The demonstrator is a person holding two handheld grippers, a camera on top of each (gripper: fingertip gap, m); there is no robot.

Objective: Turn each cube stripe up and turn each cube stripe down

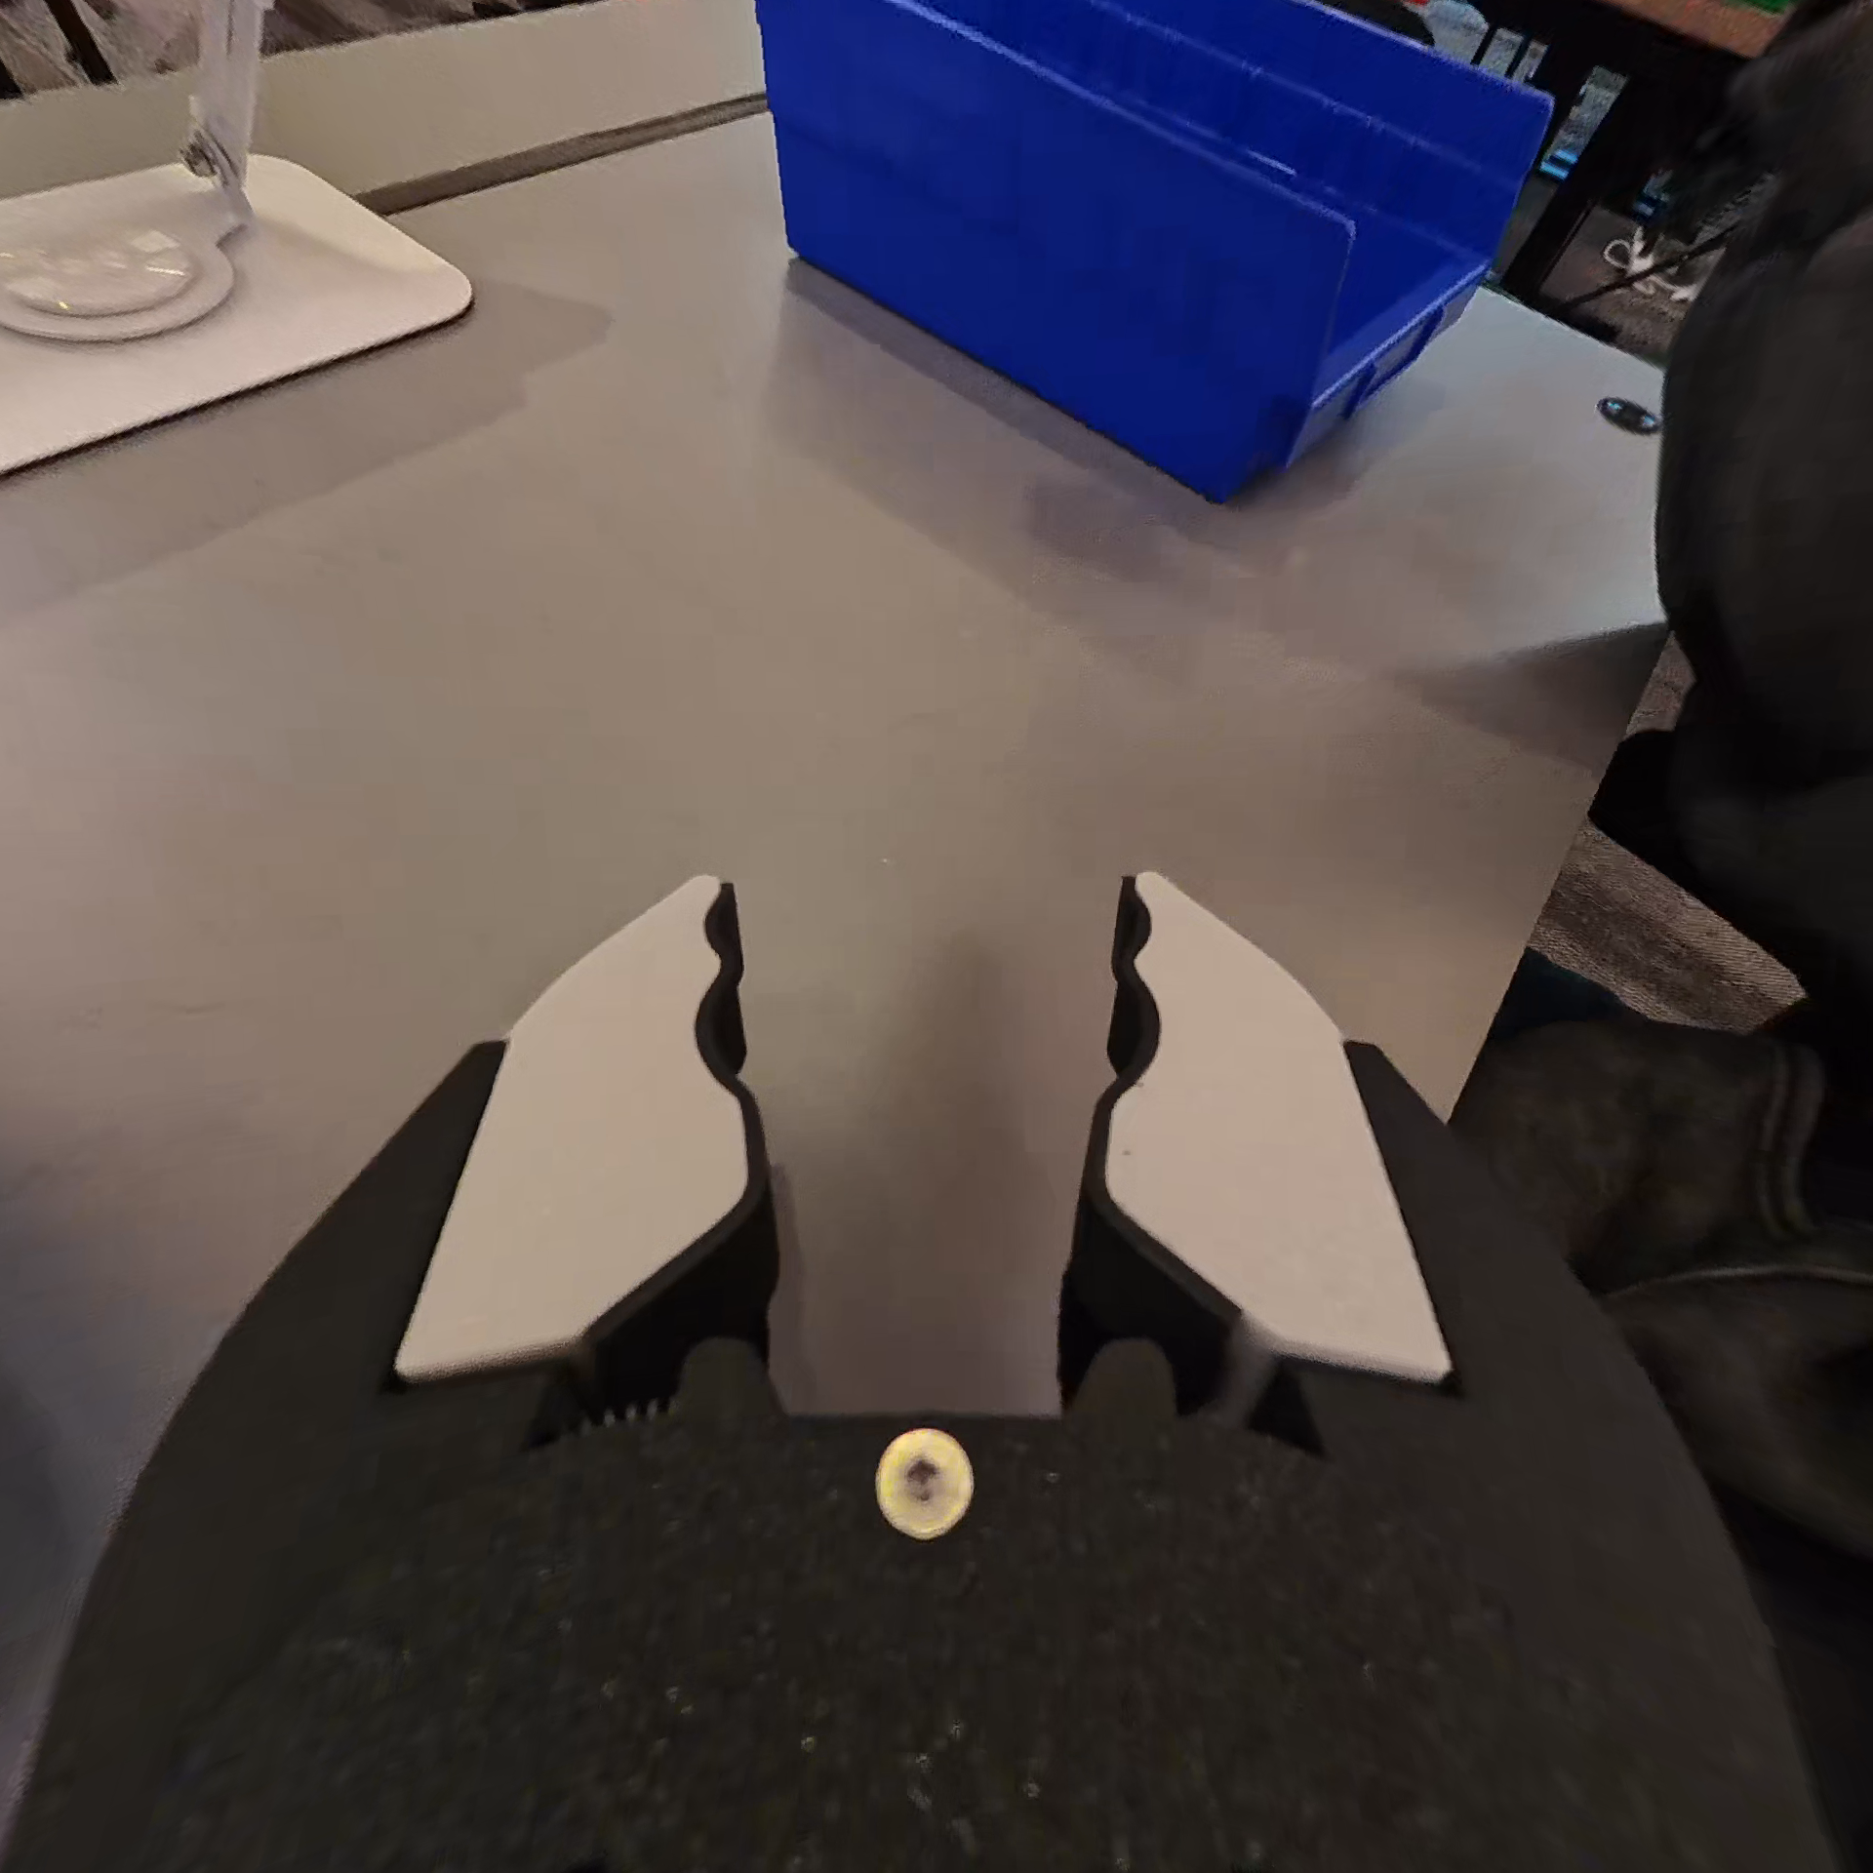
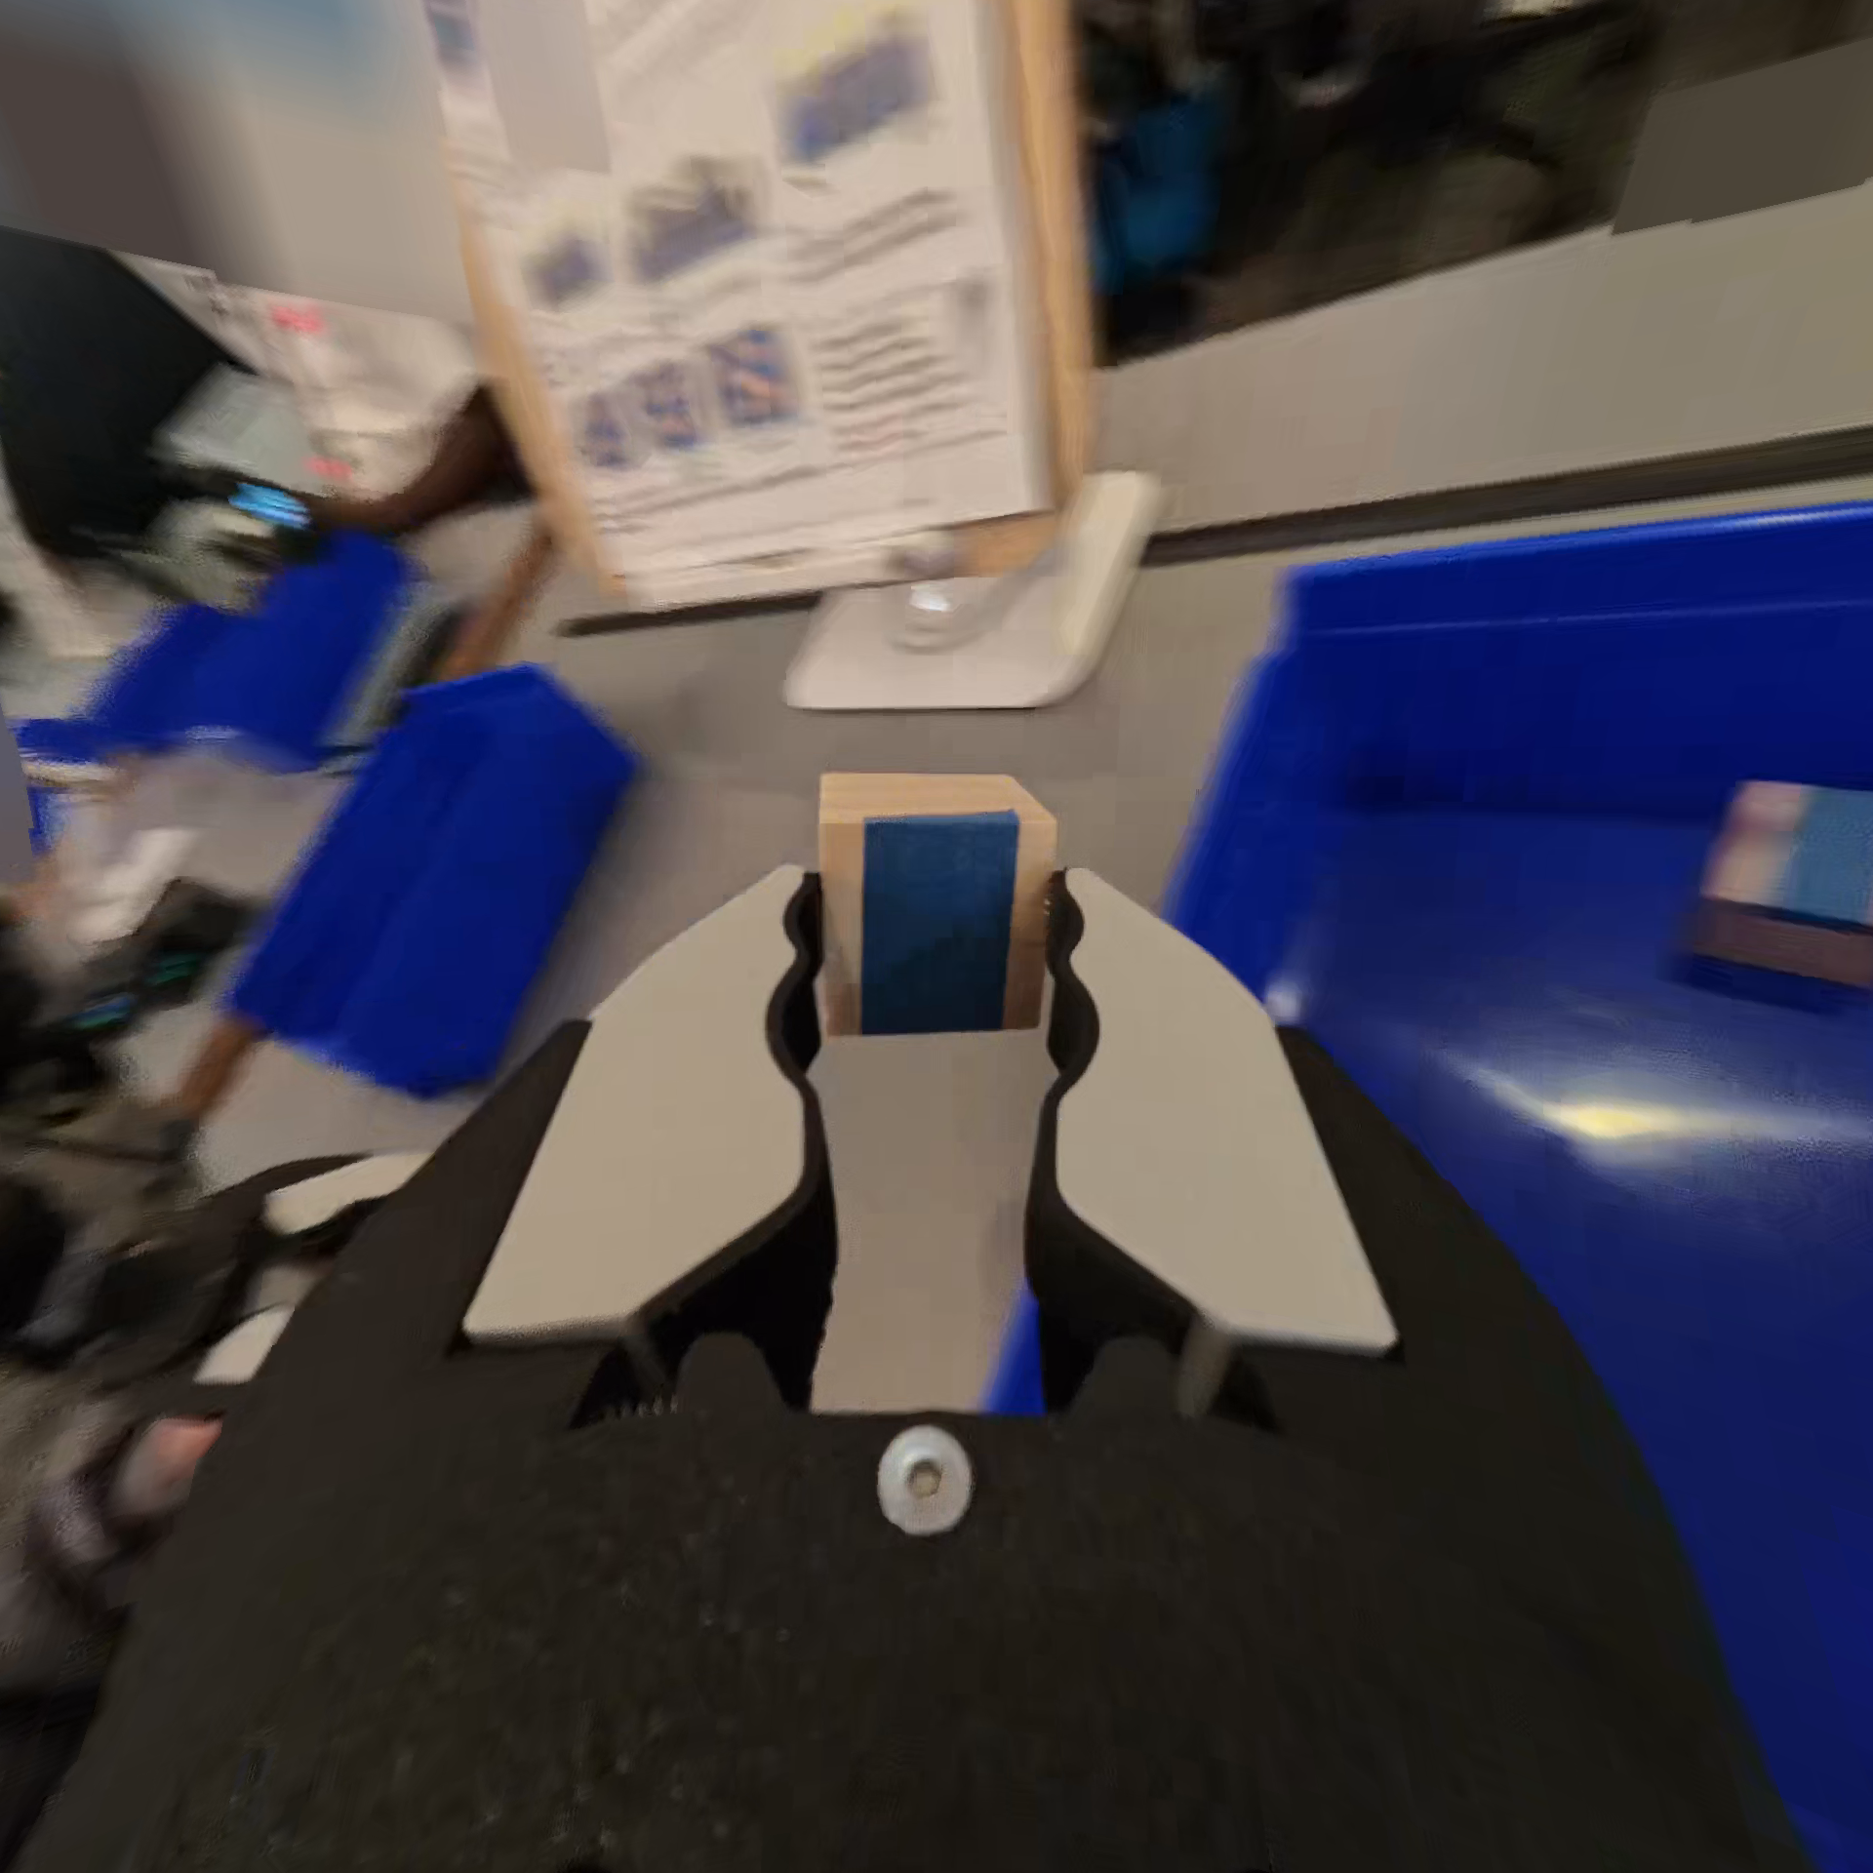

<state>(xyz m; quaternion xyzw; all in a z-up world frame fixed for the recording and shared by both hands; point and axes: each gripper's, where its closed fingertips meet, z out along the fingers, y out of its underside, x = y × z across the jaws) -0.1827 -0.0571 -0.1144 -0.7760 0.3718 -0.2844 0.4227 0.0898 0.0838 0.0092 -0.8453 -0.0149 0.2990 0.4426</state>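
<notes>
In the right wrist view my right gripper [image 2: 934, 892] is shut on a wooden cube [image 2: 841, 882] held in the air above the grey table [image 2: 709, 709]. The cube's blue stripe [image 2: 938, 922] faces the camera. A second striped cube [image 2: 1794, 882] lies inside the blue bin [image 2: 1520, 912] at the right; it is blurred. In the left wrist view my left gripper [image 1: 927, 892] is open and empty, low over the bare grey table [image 1: 709, 608]. No cube shows in that view.
A blue bin [image 1: 1115, 223] stands ahead of the left gripper. A white stand base [image 1: 253, 294] sits at the far left, also seen as a white base [image 2: 1014, 649] under a papered board [image 2: 791, 304]. More blue bins [image 2: 436, 892] lie at left. Dark clothing [image 1: 1774, 608] is at right.
</notes>
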